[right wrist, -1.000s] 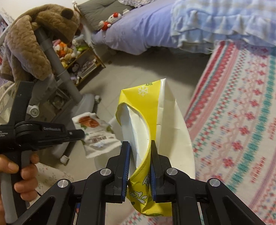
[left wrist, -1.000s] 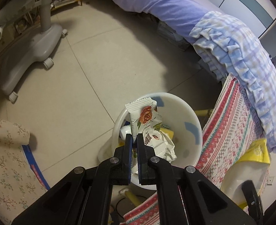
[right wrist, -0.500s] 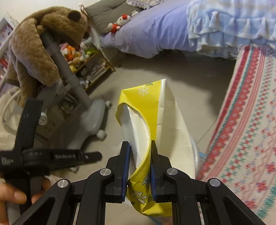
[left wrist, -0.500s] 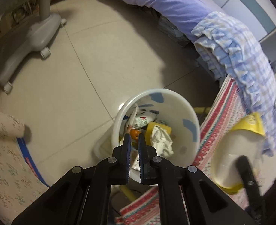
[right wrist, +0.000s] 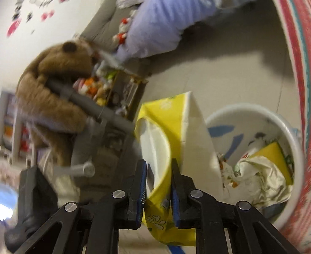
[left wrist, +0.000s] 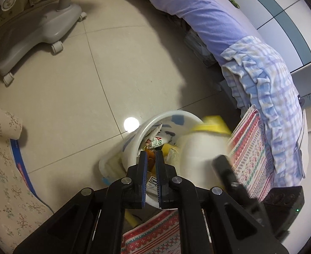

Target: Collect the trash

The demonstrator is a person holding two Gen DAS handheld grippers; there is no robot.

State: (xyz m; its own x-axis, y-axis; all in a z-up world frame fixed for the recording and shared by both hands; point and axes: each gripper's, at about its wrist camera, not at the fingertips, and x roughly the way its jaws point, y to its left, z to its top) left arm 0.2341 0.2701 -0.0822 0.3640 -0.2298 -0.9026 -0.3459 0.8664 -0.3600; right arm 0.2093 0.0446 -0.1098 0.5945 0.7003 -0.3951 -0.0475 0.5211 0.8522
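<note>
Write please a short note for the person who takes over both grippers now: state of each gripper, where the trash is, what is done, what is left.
Left gripper: shut, empty, above the white bin.
Right gripper: jaws opening, the yellow and white paper bag is between them, at the bin's rim.
Done: snack wrappers and crumpled paper already lie in the bin.
Left: let the bag drop into the bin. No other trash is visible on the floor in these views.
</note>
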